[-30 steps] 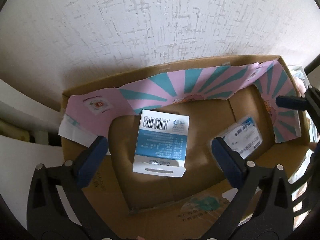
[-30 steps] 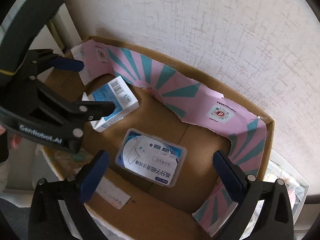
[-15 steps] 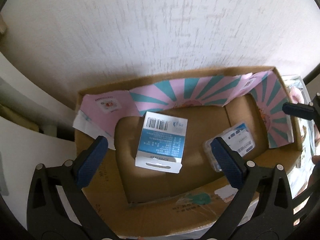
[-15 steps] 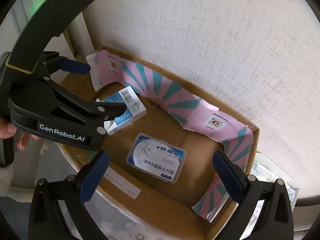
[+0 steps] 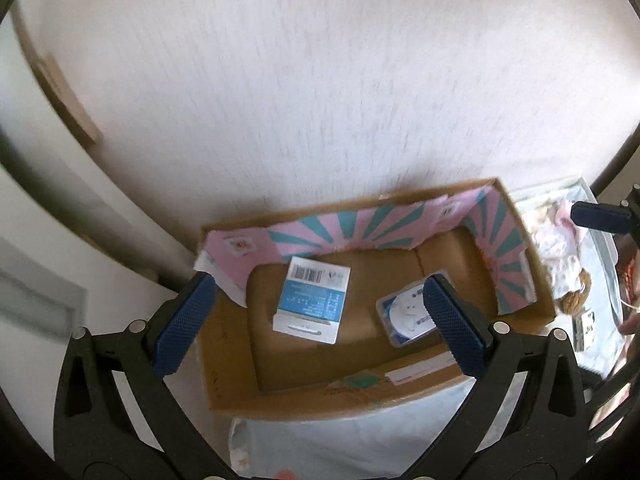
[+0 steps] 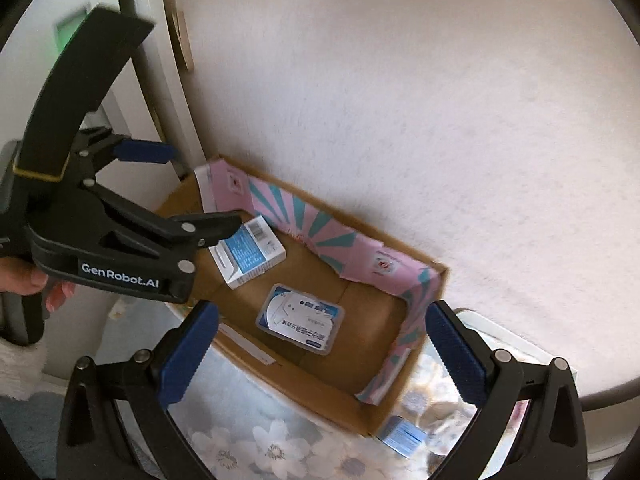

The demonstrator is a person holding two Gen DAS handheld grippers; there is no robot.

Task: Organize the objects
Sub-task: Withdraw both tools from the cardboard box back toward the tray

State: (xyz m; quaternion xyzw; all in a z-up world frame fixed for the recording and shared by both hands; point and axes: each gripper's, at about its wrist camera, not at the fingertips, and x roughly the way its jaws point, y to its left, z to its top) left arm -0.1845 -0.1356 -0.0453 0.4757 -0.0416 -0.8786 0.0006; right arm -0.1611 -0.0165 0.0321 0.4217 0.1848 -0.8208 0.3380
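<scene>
A cardboard box [image 5: 224, 360] with a pink and teal paper lining stands against the white wall; it also shows in the right wrist view [image 6: 332, 384]. Inside lie a blue and white carton [image 5: 314, 300] [image 6: 250, 250] and a clear plastic case with a blue label [image 5: 408, 316] [image 6: 302, 318]. My left gripper [image 5: 320, 324] is open and empty, above the box. My right gripper [image 6: 320, 354] is open and empty, above the box's near right side. The left gripper's fingers [image 6: 140, 151] show at the left of the right wrist view.
The box rests on a floral cloth [image 6: 260, 444]. A small blue box [image 6: 400, 436] lies on the cloth by the box's near corner. Patterned fabric items [image 5: 560, 248] lie right of the box. A white door frame [image 5: 60, 200] stands at the left.
Both grippers have pulled up and back from the box, so it looks smaller and more wall shows. The carton and case have not moved.
</scene>
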